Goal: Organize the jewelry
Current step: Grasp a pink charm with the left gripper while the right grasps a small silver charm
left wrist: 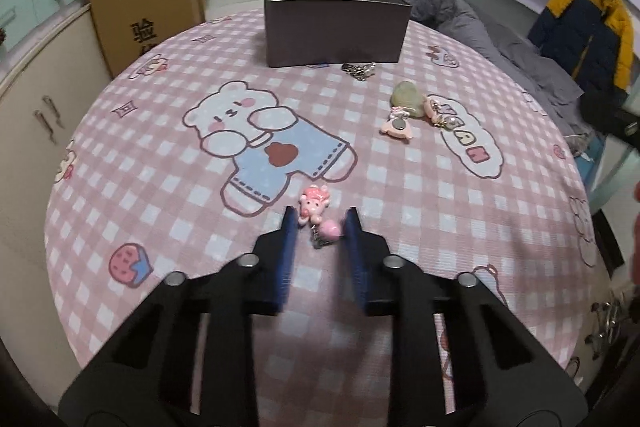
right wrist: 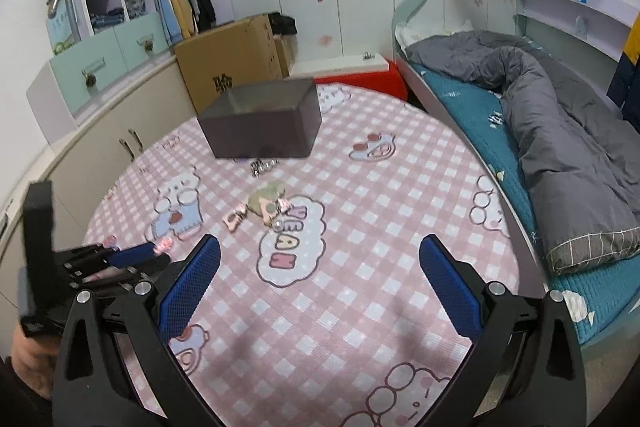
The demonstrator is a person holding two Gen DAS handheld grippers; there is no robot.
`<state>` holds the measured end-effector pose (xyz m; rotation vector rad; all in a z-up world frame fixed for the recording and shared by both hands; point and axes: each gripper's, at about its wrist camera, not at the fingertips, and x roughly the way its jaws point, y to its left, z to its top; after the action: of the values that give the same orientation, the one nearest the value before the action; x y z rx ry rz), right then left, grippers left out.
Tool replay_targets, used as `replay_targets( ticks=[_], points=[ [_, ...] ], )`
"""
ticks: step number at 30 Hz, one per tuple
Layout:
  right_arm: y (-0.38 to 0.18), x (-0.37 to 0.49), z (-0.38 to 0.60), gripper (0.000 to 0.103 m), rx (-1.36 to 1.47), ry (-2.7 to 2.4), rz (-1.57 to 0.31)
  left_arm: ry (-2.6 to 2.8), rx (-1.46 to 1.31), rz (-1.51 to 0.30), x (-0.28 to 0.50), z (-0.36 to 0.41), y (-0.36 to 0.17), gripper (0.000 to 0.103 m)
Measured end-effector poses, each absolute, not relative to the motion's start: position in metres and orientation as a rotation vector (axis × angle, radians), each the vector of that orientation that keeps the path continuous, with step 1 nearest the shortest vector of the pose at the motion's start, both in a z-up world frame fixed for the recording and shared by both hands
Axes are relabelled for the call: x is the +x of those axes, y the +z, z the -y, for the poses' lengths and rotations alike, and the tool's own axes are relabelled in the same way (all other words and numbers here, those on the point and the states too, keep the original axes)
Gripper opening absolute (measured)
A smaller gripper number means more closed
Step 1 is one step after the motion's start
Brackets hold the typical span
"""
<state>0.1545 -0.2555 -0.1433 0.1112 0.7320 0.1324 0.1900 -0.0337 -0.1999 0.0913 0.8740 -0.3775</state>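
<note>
Between the ribbed blue pads of the left gripper (left wrist: 321,217), spread apart, lies a glossy pink figurine charm (left wrist: 316,207) with a round pink bead (left wrist: 331,230), on the pink checked tablecloth (left wrist: 160,187), well short of the matte grey rectangular box (left wrist: 336,27).

From the right wrist, the right gripper (right wrist: 320,251) hovers wide open, holding nothing; a pale green stone pendant cluster (right wrist: 267,205) lies between it and the grey box (right wrist: 260,127).

My left gripper (left wrist: 322,217) sits low, its blue fingers (left wrist: 289,227) parted a little. My right gripper (right wrist: 320,251) hangs higher, jaws spread wide.
</note>
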Motion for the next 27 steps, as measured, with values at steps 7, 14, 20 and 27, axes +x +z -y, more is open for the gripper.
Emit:
replay_targets(
  ticks=[7, 14, 20, 27],
  points=[
    [-0.167, 0.174, 0.237, 0.096, 0.053, 0.17, -0.801, -0.44, 0.047, -0.865, 0.193, 0.025, -0.2, 0.015],
    [-0.182, 0.208, 0.218, 0.077, -0.005, 0.219, -0.846, -0.45, -0.004, -0.831, 0.189, 0.017, -0.196, 0.015],
    [-0.196, 0.227, 0.199, 0.039, -0.095, 0.24, -0.891, -0.451, -0.036, -0.832, 0.19, 0.013, -0.198, 0.015],
    [-0.194, 0.218, 0.193, 0.01, -0.115, 0.289, -0.876, -0.455, -0.041, -0.832, 0.19, 0.013, -0.198, 0.015]
  ],
)
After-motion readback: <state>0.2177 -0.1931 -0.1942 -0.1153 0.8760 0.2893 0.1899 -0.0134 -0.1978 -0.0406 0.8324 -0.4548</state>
